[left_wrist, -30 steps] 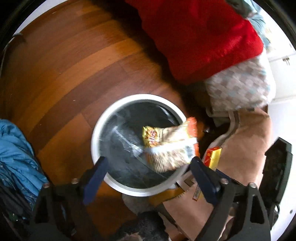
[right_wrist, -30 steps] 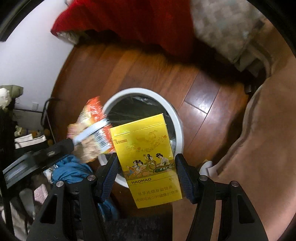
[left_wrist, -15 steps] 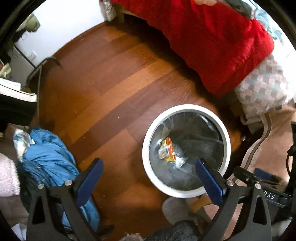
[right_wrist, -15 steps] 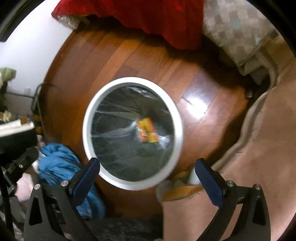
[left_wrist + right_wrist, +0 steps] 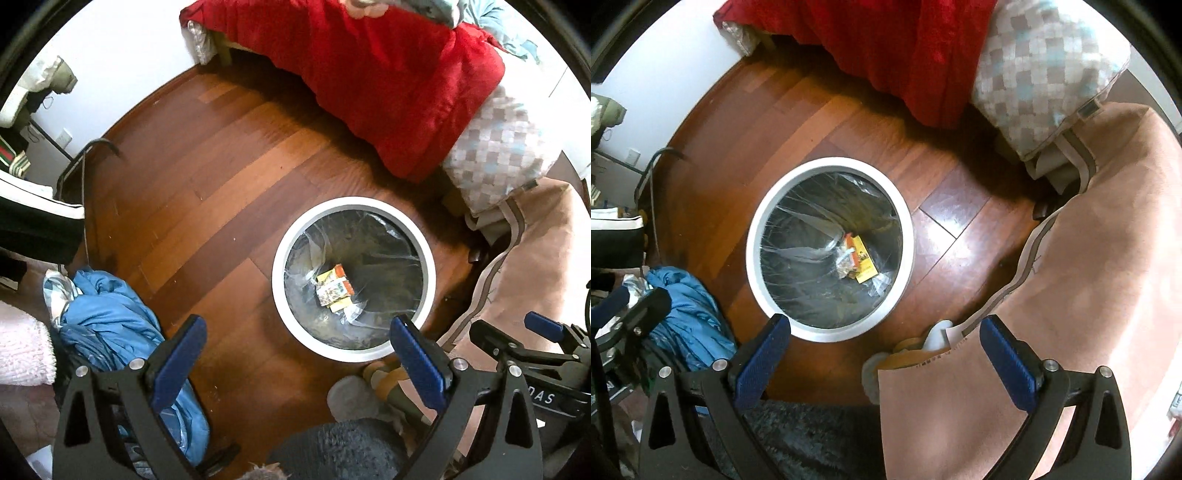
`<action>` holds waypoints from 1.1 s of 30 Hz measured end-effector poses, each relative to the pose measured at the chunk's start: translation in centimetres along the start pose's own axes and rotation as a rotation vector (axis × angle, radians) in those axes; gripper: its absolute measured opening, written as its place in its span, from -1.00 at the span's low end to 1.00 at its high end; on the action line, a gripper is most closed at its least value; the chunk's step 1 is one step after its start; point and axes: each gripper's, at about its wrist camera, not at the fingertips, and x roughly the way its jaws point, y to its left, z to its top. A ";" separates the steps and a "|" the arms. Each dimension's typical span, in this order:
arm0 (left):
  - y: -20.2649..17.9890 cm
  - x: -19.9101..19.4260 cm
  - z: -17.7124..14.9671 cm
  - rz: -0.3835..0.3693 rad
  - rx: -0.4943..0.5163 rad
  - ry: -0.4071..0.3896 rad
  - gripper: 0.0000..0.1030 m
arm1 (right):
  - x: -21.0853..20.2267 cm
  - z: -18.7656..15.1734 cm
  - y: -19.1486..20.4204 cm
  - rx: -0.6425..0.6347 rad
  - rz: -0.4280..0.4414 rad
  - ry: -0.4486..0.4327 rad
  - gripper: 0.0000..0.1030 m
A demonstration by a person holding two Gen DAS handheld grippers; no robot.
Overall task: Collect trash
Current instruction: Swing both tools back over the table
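Round white-rimmed plastic-lined bin [image 5: 354, 206]: yellow carton [image 5: 865, 266] and snack wrapper [image 5: 332, 291] inside. Left gripper [image 5: 297, 350] and right gripper [image 5: 884, 345], at six o'clock, fingers spread, empty.

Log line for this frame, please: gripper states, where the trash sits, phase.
left gripper: open, empty | right gripper: open, empty | snack bag and yellow box: in bin | phase: both above bin, nothing held
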 end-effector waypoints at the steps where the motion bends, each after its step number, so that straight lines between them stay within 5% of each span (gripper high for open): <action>1: 0.0 -0.6 -0.1 -0.003 0.003 -0.009 0.96 | -0.8 -0.3 0.0 -0.002 0.004 -0.011 1.00; 12: -0.7 -9.3 -1.9 -0.039 0.040 -0.147 0.96 | -10.2 -2.9 0.0 0.013 0.053 -0.165 1.00; 20: -3.5 -17.5 -3.4 -0.070 0.096 -0.289 0.96 | -19.3 -7.0 -2.6 0.073 0.168 -0.290 1.00; 26: -10.1 -20.5 -5.8 -0.150 0.187 -0.355 0.96 | -26.5 -13.2 -9.3 0.208 0.213 -0.386 1.00; 33: -23.0 -15.6 -11.8 -0.222 0.400 -0.228 0.96 | -26.8 -25.1 -22.8 0.490 0.051 -0.346 1.00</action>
